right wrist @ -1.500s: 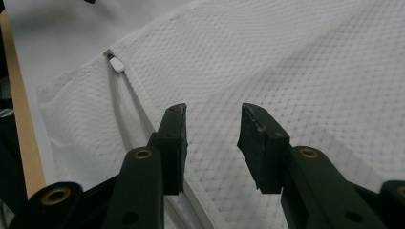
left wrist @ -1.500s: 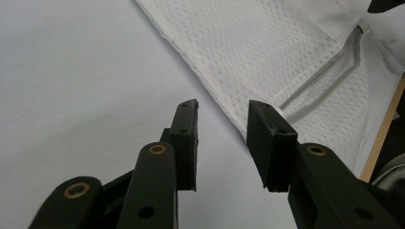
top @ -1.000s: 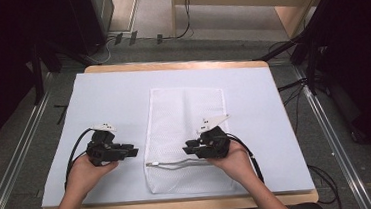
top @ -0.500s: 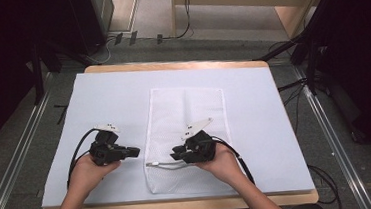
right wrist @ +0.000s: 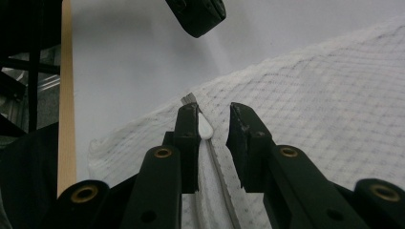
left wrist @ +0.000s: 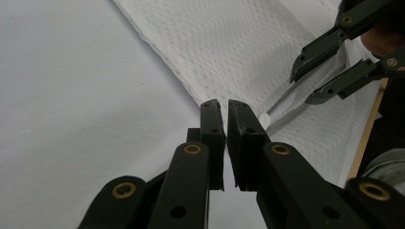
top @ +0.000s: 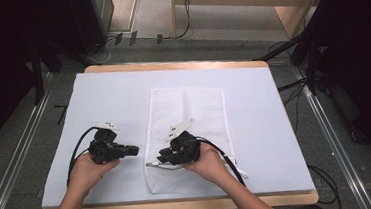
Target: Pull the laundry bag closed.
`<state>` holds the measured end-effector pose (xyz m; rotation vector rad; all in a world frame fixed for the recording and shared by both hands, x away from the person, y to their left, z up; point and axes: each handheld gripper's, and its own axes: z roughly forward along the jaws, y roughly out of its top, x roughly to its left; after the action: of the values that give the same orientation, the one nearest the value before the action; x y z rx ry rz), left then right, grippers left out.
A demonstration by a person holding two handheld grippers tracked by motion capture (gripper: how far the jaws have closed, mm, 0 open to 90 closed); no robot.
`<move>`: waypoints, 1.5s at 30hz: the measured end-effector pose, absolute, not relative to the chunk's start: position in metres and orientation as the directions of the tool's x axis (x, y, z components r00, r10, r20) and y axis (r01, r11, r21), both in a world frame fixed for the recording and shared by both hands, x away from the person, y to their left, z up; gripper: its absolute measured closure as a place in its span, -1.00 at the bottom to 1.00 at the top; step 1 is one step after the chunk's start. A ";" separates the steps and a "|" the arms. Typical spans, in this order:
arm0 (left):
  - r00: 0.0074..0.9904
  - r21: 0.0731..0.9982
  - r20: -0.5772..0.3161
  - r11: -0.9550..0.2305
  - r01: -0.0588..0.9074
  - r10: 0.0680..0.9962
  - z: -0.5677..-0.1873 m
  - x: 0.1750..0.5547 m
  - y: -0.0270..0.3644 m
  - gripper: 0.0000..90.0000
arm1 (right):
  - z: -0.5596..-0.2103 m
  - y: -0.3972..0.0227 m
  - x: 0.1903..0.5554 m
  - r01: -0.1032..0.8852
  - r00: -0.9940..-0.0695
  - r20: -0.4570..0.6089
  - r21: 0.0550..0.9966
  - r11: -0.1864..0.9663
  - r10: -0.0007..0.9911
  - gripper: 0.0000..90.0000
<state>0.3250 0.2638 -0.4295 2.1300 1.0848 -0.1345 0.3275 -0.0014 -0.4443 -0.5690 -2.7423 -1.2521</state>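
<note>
Both grippers are working the mesh bag [top: 186, 134]: right gripper [right wrist: 210, 125] is straddling the zipper pull [right wrist: 205, 128] with jaws slightly spread, left gripper [left wrist: 223, 112] is pressed together on nothing, so that pull's probably slipping out

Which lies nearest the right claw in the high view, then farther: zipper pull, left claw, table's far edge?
1. Zipper pull, at the right claw's tips on the mesh bag.
2. Left claw, on the left.
3. Table's far edge, at the top.

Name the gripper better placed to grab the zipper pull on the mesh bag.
Right. The right gripper already straddles the zipper pull on the mesh bag, jaws apart. The left gripper, nearly shut, sits off the bag's edge.
</note>
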 end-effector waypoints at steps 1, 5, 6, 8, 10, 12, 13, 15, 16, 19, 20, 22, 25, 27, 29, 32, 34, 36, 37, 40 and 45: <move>0.638 0.560 -0.395 -0.377 0.737 0.661 -0.430 0.325 0.264 0.90 | -0.445 0.000 0.328 0.359 -0.930 0.217 0.712 0.604 0.297 0.67; 0.641 0.561 -0.400 -0.378 0.737 0.655 -0.431 0.325 0.264 0.91 | -0.449 0.008 0.328 0.349 -0.934 0.214 0.710 0.611 0.285 0.65; 0.642 0.561 -0.398 -0.380 0.735 0.655 -0.431 0.325 0.264 0.91 | -0.449 0.010 0.328 0.346 -0.936 0.211 0.707 0.616 0.282 0.65; 0.645 0.563 -0.399 -0.380 0.734 0.652 -0.432 0.325 0.263 0.91 | -0.450 0.014 0.328 0.332 -0.941 0.202 0.708 0.624 0.272 0.66; 0.646 0.564 -0.404 -0.379 0.733 0.648 -0.433 0.326 0.263 0.92 | -0.451 0.017 0.328 0.330 -0.942 0.204 0.708 0.624 0.266 0.68; 0.651 0.562 -0.400 -0.388 0.730 0.645 -0.433 0.326 0.262 0.92 | -0.453 0.021 0.328 0.332 -0.942 0.207 0.704 0.628 0.266 0.69; 0.652 0.562 -0.401 -0.389 0.730 0.644 -0.433 0.326 0.262 0.92 | -0.454 0.023 0.329 0.333 -0.942 0.213 0.701 0.631 0.260 0.70; 0.649 0.561 -0.404 -0.386 0.732 0.645 -0.433 0.327 0.262 0.92 | -0.457 0.027 0.329 0.330 -0.943 0.213 0.700 0.633 0.256 0.74; 0.646 0.557 -0.403 -0.386 0.735 0.649 -0.433 0.327 0.262 0.91 | -0.458 0.029 0.329 0.328 -0.944 0.209 0.695 0.640 0.256 0.74; 0.646 0.559 -0.402 -0.384 0.735 0.649 -0.434 0.327 0.263 0.91 | -0.462 0.032 0.328 0.329 -0.943 0.208 0.686 0.648 0.259 0.71; 0.646 0.560 -0.405 -0.382 0.735 0.647 -0.434 0.327 0.263 0.91 | -0.464 0.033 0.328 0.331 -0.943 0.210 0.683 0.651 0.259 0.69; 0.643 0.564 -0.408 -0.375 0.735 0.648 -0.434 0.327 0.264 0.91 | -0.466 0.033 0.326 0.315 -0.948 0.190 0.684 0.658 0.257 0.68; 0.641 0.562 -0.411 -0.373 0.738 0.648 -0.434 0.326 0.264 0.91 | -0.468 0.031 0.324 0.308 -0.949 0.177 0.696 0.648 0.261 0.77; 0.642 0.559 -0.409 -0.378 0.738 0.648 -0.434 0.327 0.263 0.91 | -0.470 0.029 0.322 0.309 -0.949 0.178 0.702 0.641 0.261 0.84; 0.643 0.561 -0.412 -0.376 0.738 0.646 -0.434 0.327 0.262 0.91 | -0.471 0.028 0.320 0.305 -0.949 0.169 0.712 0.633 0.267 0.87; 0.642 0.559 -0.415 -0.376 0.739 0.645 -0.435 0.326 0.261 0.91 | -0.470 0.029 0.320 0.310 -0.947 0.168 0.705 0.639 0.273 0.88; 0.645 0.559 -0.413 -0.381 0.737 0.643 -0.435 0.327 0.260 0.91 | -0.468 0.029 0.319 0.315 -0.946 0.174 0.698 0.643 0.275 0.88; 0.648 0.562 -0.414 -0.381 0.735 0.639 -0.435 0.326 0.259 0.92 | -0.466 0.027 0.320 0.326 -0.942 0.188 0.703 0.632 0.277 0.88; 0.648 0.561 -0.423 -0.379 0.737 0.634 -0.435 0.327 0.259 0.92 | -0.465 0.027 0.320 0.332 -0.940 0.192 0.704 0.628 0.282 0.88; 0.651 0.558 -0.425 -0.385 0.735 0.628 -0.435 0.326 0.255 0.93 | -0.463 0.025 0.319 0.342 -0.936 0.199 0.707 0.620 0.290 0.88; 0.658 0.546 -0.425 -0.403 0.734 0.622 -0.438 0.325 0.248 0.93 | -0.465 0.027 0.318 0.348 -0.933 0.192 0.689 0.636 0.303 0.88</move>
<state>0.3247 0.2478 -0.4377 2.1452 1.0450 -0.1977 0.3182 0.0269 -0.4654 -0.5558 -2.7888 -1.1932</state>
